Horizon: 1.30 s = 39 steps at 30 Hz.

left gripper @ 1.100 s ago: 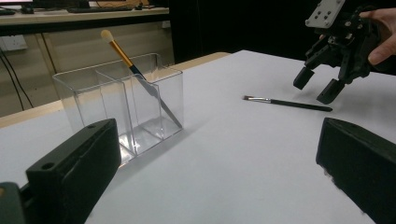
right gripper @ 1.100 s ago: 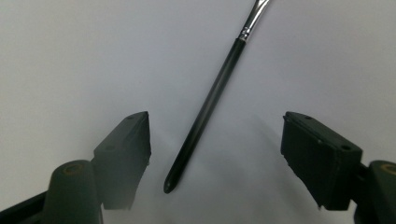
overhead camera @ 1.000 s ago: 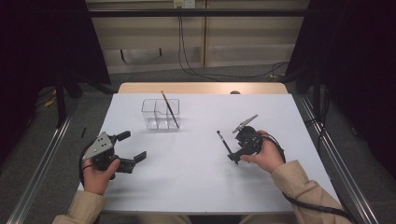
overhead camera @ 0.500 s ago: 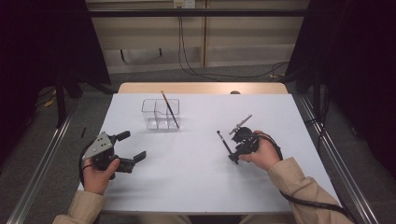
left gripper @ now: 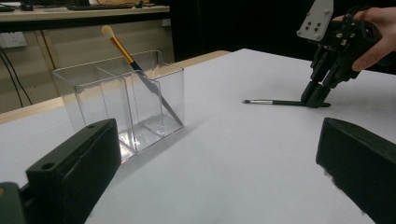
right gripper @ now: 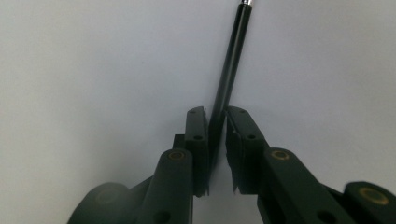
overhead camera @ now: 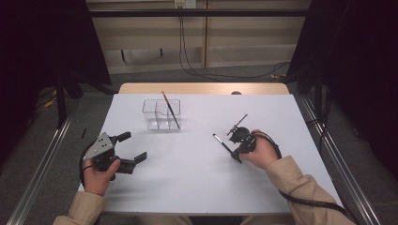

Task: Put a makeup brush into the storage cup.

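Toward the table's right edge, our right gripper has just closed its fingers on the black brush lying flat there; it looks ready to lift toward the clear organizer. Our left gripper gapes wide, empty.

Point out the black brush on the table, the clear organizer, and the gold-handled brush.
black brush (left gripper: 273, 101), left gripper view, on its handle.
clear organizer (overhead camera: 151, 112), high view, on its left wall.
gold-handled brush (left gripper: 122, 48), left gripper view, on its gold ferrule.

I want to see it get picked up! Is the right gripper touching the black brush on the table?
Touching. In the right gripper view, the right gripper has just closed its jaws onto the black brush, its handle pinched between them.
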Tool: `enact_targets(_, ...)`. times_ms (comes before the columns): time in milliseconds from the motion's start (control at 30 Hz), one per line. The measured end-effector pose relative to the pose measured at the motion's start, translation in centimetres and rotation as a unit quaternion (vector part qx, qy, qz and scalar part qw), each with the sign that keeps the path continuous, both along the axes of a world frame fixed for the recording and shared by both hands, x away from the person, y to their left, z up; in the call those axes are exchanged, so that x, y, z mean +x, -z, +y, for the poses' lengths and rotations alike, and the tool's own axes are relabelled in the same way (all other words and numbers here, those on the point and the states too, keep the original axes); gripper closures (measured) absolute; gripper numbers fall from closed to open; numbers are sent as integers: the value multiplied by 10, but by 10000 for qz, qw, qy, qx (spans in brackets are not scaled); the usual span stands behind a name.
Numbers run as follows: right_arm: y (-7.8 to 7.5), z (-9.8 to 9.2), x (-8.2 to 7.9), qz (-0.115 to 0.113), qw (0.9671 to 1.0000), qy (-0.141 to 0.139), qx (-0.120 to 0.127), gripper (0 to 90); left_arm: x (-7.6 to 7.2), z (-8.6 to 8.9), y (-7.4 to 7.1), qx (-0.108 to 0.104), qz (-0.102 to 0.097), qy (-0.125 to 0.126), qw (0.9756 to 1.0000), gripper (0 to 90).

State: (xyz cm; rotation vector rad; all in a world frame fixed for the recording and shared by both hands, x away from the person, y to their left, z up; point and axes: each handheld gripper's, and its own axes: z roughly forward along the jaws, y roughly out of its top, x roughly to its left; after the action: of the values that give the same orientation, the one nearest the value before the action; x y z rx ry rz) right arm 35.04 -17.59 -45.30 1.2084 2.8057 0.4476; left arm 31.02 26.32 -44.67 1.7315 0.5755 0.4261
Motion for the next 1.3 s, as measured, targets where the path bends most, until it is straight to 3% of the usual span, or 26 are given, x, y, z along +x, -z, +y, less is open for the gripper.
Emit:
enact_targets(200, 0, 0, 2, 86, 10000, 38, -4, 797, 0, -1, 0, -4, -1, 23, 10000, 0)
enact_targets(600, 0, -2, 1, -21, 10000, 25, 32, 845, 0, 0, -1, -19, -4, 11, 10000, 0)
enact_targets(767, 0, -1, 0, -16, 9999, 167, 37, 847, -1, -1, -1, -12, -10, 6, 10000, 0)
enact_targets(1067, 2, -10, -4, -146, 9988, 275, 388, 847, 0, 0, -1, -17, -3, 7, 10000, 0)
enact_targets(1300, 4, -19, -9, -280, 9950, 406, 868, 847, 0, 0, -1, -57, 21, 0, 10000, 0)
